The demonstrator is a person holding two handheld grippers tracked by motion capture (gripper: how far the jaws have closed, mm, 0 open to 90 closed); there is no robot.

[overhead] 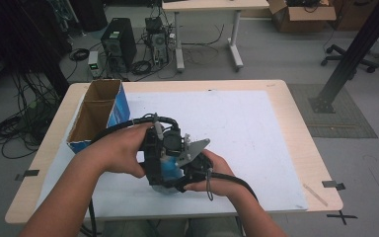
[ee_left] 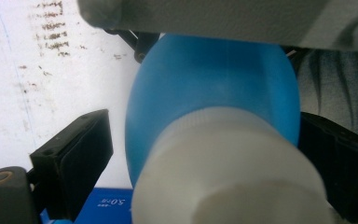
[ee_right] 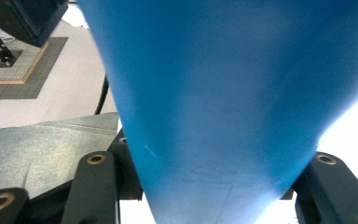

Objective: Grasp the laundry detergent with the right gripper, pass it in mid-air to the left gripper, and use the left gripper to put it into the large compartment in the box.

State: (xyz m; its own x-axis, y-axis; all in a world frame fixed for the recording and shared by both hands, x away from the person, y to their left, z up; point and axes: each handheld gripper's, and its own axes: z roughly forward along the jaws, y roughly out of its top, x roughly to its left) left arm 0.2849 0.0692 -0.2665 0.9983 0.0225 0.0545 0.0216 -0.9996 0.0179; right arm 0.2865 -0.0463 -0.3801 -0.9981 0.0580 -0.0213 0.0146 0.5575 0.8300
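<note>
A blue plastic bottle point(overhead: 169, 171) with a white cap point(ee_left: 223, 172) hangs low over the near middle of the white mat point(overhead: 237, 128), between both hands. My right gripper point(ee_right: 214, 186) is shut on the bottle's blue body point(ee_right: 223, 93), with a jaw pressed against each side. My left gripper point(ee_left: 205, 140) comes at the cap end, and its jaws stand open on either side of the bottle point(ee_left: 209, 84). One of its pads point(ee_left: 86, 154) is apart from the blue wall. In the high view the two grippers point(overhead: 165, 158) crowd together and hide most of the bottle.
An open cardboard box point(overhead: 96, 116) with a blue side stands at the mat's far left. The wooden table point(overhead: 296, 123) ends close to the person. On the floor beyond are computer towers point(overhead: 118, 44), cables and another table. A black post point(overhead: 355, 49) rises at right.
</note>
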